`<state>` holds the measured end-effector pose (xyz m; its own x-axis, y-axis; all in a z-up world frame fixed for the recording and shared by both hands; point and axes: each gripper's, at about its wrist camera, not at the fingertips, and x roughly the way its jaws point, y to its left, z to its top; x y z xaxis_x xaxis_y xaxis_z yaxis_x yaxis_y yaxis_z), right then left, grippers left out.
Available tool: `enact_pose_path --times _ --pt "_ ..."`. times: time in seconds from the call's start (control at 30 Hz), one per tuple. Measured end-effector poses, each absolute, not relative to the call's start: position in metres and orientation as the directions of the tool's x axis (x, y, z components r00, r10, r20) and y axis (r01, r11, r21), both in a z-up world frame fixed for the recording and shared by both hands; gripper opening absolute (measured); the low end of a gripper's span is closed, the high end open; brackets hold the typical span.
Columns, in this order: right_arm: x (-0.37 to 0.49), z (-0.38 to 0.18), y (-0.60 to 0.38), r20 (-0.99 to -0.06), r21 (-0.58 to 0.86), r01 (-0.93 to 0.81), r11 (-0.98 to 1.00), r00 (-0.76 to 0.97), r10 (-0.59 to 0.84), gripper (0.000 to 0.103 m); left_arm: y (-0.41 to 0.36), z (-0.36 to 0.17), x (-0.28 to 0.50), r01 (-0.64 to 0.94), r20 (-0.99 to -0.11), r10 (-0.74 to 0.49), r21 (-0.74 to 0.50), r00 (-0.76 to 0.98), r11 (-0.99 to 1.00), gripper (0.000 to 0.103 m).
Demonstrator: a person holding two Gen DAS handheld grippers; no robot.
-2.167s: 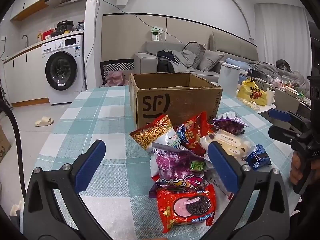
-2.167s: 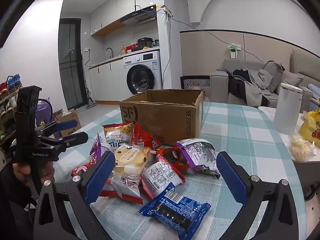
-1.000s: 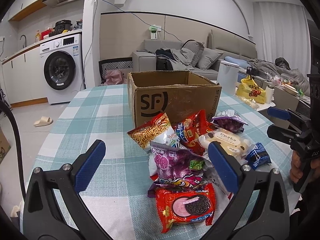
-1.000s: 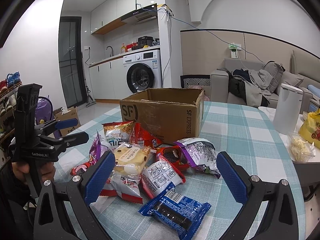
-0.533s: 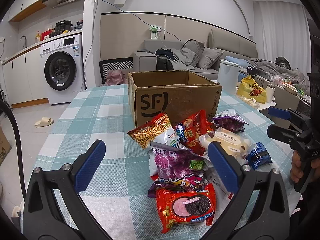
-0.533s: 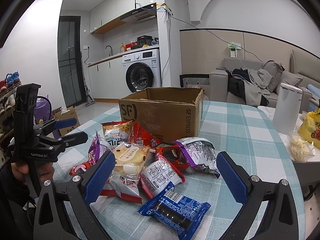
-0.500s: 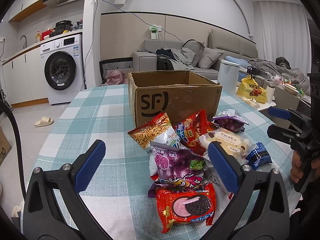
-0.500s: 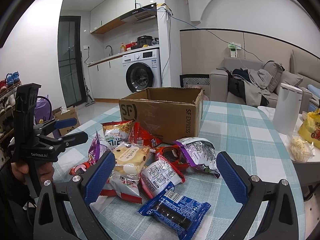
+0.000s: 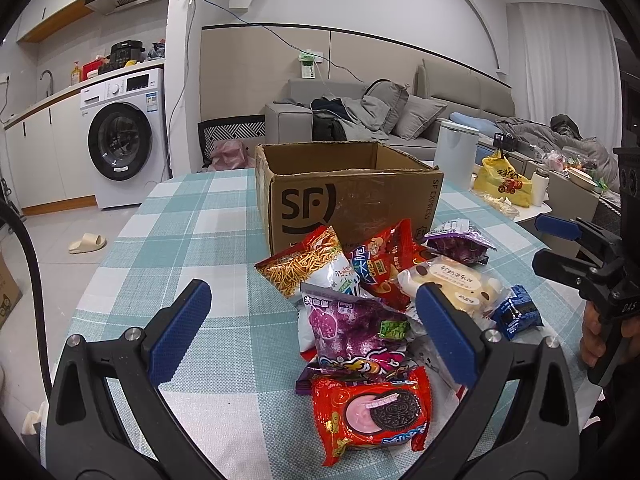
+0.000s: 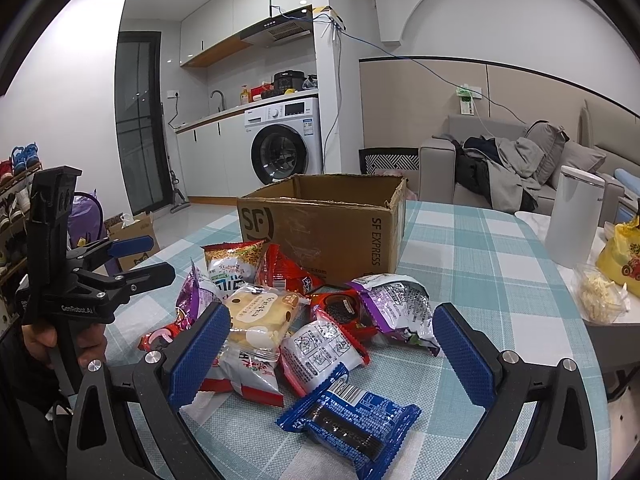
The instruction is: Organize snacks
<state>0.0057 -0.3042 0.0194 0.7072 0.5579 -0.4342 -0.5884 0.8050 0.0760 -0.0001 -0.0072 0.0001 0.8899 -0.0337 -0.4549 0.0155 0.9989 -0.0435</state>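
Both the left gripper (image 9: 310, 320) and right gripper (image 10: 332, 344) hover with jaws wide and empty over the heap of crinkly foil snack packets (image 9: 372, 300), which lies on the teal checked tablecloth (image 9: 192, 216) just before the open brown cardboard box (image 9: 352, 196). Best to take one outlying packet first, such as the red cookie packet (image 9: 370, 412) or the blue wrapped bar (image 10: 352, 420), pinching its flat middle rather than a slippery edge.

A desk (image 9: 192, 216) under a teal checked cloth carries an open cardboard box (image 9: 352, 200). A heap of snack packets (image 9: 372, 300) lies just before it
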Motion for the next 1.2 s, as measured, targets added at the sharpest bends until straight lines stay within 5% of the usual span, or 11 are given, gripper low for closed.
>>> enact_pose_path --times 0.6,1.2 --pt "0.006 0.022 -0.302 -0.449 0.055 -0.544 0.837 0.736 0.507 0.103 -0.008 -0.001 0.002 0.005 -0.472 -0.02 -0.035 0.882 0.999 0.102" --pt "0.009 -0.005 -0.302 -0.681 0.053 -0.458 0.888 0.634 0.367 0.103 -0.028 -0.015 -0.01 0.082 -0.586 -0.073 -0.012 0.807 0.997 0.102"
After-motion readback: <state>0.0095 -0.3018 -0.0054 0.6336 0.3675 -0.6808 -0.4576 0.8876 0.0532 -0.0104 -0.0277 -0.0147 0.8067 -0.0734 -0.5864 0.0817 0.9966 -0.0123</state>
